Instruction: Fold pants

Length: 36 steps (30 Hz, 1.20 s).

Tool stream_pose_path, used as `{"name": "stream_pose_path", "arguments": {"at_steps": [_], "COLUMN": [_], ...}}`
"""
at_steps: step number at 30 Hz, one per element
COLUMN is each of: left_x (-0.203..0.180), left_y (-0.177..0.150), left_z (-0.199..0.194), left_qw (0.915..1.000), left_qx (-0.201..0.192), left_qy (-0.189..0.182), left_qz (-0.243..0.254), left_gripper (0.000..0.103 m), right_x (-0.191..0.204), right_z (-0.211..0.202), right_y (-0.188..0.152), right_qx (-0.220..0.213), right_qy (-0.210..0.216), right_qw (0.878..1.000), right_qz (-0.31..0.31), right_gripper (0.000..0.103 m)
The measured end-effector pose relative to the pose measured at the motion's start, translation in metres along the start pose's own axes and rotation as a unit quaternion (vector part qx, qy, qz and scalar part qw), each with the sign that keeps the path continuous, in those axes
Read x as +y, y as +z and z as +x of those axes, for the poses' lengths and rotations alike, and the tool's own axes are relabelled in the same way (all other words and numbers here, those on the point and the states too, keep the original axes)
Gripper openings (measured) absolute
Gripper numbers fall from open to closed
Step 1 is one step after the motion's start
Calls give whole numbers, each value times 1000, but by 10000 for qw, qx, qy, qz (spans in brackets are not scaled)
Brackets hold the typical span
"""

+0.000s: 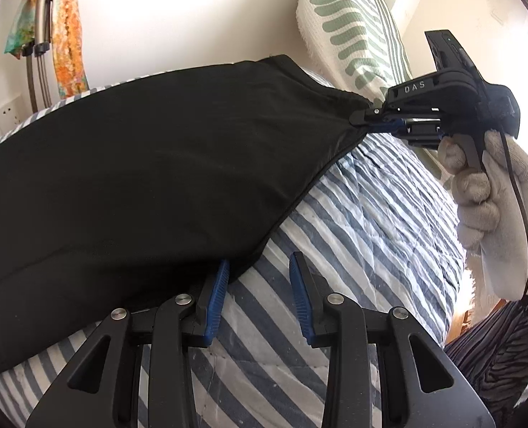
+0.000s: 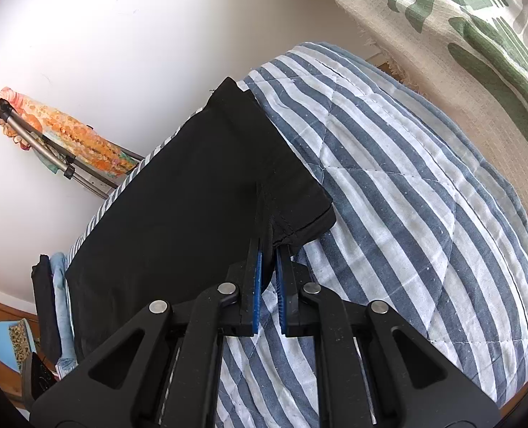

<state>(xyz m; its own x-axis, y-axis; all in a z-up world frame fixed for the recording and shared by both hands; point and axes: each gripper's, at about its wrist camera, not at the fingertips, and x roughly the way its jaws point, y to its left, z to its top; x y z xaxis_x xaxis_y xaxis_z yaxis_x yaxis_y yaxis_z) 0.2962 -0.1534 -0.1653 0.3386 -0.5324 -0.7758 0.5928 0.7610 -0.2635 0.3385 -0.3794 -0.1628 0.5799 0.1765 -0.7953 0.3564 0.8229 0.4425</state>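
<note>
Nearest in the left wrist view, the left tongs point(image 1: 258, 267) stand spread above the blue-and-white striped quilt point(image 1: 378, 214) that covers the bed. Their left blue pad point(image 1: 218, 287) sits at the near edge of the black pants point(image 1: 149, 164); whether it touches the cloth cannot be told. The right pad point(image 1: 299, 285) is over bare quilt, and no cloth lies between the two.

One pair of pants lies spread across the quilt, reaching toward the bed's far left side by the wall. At their far right corner the right tongs point(image 1: 362, 121) are pressed together, pinching a gathered bit of the hem. A white-gloved hand point(image 1: 496, 207) grips the handle, the tool pointing left and downward, a black cable hanging along the glove.

In the right wrist view the right tongs point(image 2: 269, 249) hold the stitched hem corner point(image 2: 299, 214) between their two blue pads, lifted slightly off the quilt.

Farther back, one green-patterned pillow point(image 1: 349, 32) leans at the head of the bed, and one metal rack point(image 1: 40, 35) with floral cloth stands by the wall.
</note>
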Motion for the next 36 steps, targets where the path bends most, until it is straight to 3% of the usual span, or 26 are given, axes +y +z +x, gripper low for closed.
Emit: {"name": "stream_pose_path", "arguments": {"at_steps": [4,7,11,14,16,18,21,23,26,32,36], "left_x": [1,18,70,116,140,157,168,161,144,90,52], "left_y": [-8,-10,-10,-21,-33,-44,-44,-37,-20,20,44], "left_z": [-20,-59,-111,-112,-98,-93,-106,-115,-124,-89,-58], "left_qw": [9998,9998,9941,9861,9728,9647,9646,9657,9736,9909,9952], "left_qx": [170,-69,-487,-207,192,306,71,-116,-359,-437,-457], "left_qy": [-22,49,764,1459,2212,2533,2423,2436,2123,1241,863], "left_qz": [41,-178,-591,-765,-661,-660,-1035,-894,-754,-288,72], "left_gripper": [33,33,33,33,33,36,36,36,36,37,37], "right_x": [-5,-2,-3,-3,-2,-1,-6,-16,-32,-44,-51], "right_z": [3,2,1,3,3,2,-2,-4,-12,-16,-6], "right_y": [0,-1,-3,-3,-3,-3,-4,-4,-3,11,10], "right_qx": [56,70,66,83,58,40,36,91,-11,-148,23], "right_qy": [1,5,-34,-68,-106,-103,79,270,267,317,539], "right_qw": [10000,10000,9999,9999,9999,9999,10000,9994,9980,9969,9937], "right_qz": [49,-53,-71,-47,-96,-126,-25,192,566,707,984], "right_gripper": [7,7,7,7,7,7,16,21,46,47,47]}}
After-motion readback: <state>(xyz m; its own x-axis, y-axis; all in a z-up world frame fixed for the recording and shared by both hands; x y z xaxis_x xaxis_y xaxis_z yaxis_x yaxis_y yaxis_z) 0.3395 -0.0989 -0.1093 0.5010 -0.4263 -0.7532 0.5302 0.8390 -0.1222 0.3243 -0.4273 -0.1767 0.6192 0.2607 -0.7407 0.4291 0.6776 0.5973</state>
